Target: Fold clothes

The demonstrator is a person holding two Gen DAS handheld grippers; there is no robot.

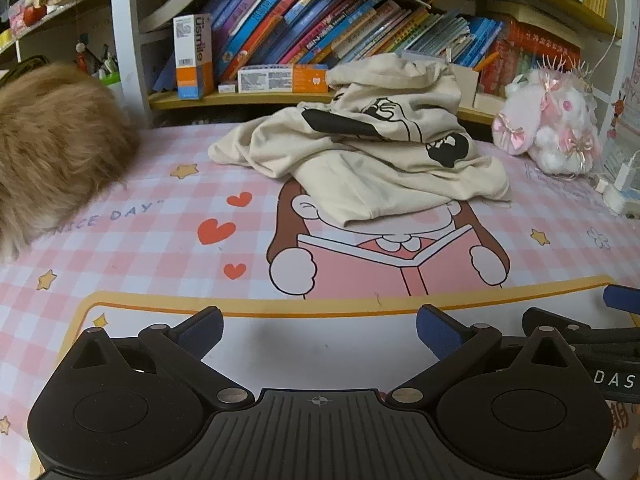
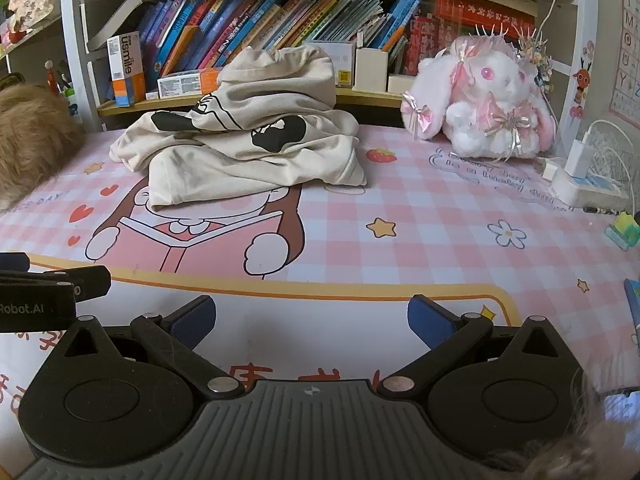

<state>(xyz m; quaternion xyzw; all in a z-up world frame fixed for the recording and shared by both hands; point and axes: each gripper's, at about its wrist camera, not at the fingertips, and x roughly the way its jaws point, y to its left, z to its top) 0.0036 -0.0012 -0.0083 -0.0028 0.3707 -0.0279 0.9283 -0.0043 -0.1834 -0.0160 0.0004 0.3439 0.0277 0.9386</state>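
Where soft cream shirt [image 1: 360, 148] lies crumpled, glossy checked mat [image 1: 160, 240], fluffy rabbit [image 2: 488, 108].

The garment [image 2: 248, 136] lies heaped on the mat [image 2: 440, 216], plush rabbit [image 2: 484, 108] right, bookshelf [image 2: 248, 20] seemingly behind.

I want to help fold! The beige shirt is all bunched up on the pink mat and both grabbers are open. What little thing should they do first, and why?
Probably reach forward to the crumpled beige shirt. Both the left gripper and the right gripper are open, hold nothing, and sit at the near edge of the mat, apart from the heap, so nothing can be spread flat yet.
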